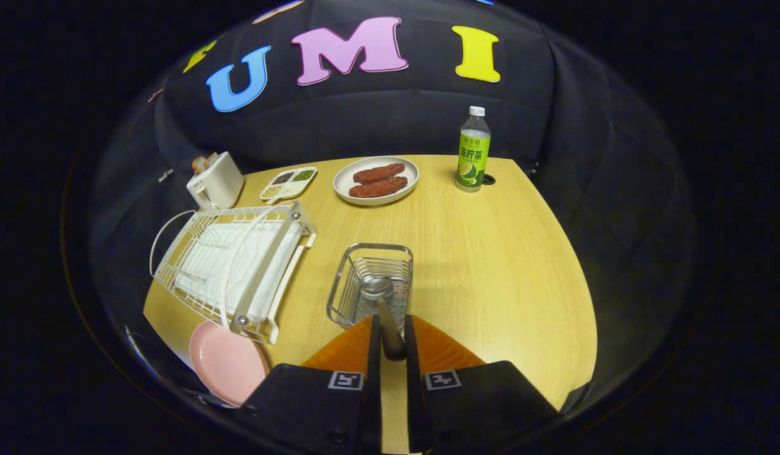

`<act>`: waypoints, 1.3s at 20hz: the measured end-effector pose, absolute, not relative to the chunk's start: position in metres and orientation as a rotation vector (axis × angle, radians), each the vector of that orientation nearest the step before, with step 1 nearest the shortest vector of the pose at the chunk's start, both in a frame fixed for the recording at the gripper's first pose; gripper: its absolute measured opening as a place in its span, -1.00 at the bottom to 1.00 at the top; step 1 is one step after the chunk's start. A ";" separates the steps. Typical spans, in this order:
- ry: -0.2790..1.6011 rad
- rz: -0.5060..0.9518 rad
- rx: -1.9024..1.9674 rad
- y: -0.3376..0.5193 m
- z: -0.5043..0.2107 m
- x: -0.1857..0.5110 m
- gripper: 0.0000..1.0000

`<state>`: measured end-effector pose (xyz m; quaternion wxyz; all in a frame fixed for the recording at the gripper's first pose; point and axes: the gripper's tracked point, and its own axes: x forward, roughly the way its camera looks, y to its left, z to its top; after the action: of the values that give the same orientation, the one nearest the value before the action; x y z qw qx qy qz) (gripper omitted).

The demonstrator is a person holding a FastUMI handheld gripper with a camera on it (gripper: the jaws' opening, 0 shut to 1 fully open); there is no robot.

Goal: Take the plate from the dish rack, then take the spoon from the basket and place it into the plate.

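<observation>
Spoon (385, 316) is pinched between my two fingers, both pressing on its handle, with my gripper (390, 338) closed around it just above the near end of the wire basket (371, 281). Its bowl sits over the basket's inside, just ahead of my fingertips; I cannot tell whether it touches the mesh floor. My pink plate (222, 360) lies flat on the wooden table (491, 253), to the left of my fingers and touching or just beside the near corner of the white dish rack (232, 265). Beyond the rack stands a white toaster (214, 180) with a small divided tray (289, 183) beside it. Further back, a white plate with two brown pieces (376, 180) rests near a green-labelled bottle (473, 151), standing upright by the table's far edge.
</observation>
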<state>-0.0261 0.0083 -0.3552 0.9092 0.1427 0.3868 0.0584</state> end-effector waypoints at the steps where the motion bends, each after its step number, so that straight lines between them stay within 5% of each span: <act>1: 0.795 0.113 0.293 0.007 -0.355 -0.026 -0.72; 16: 0.562 0.016 0.365 -0.005 -0.232 0.001 -0.79; 26: 0.455 0.188 0.415 0.074 -0.138 -0.041 -0.79</act>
<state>-0.0413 0.0744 -0.1380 0.9487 0.2038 0.2234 0.0923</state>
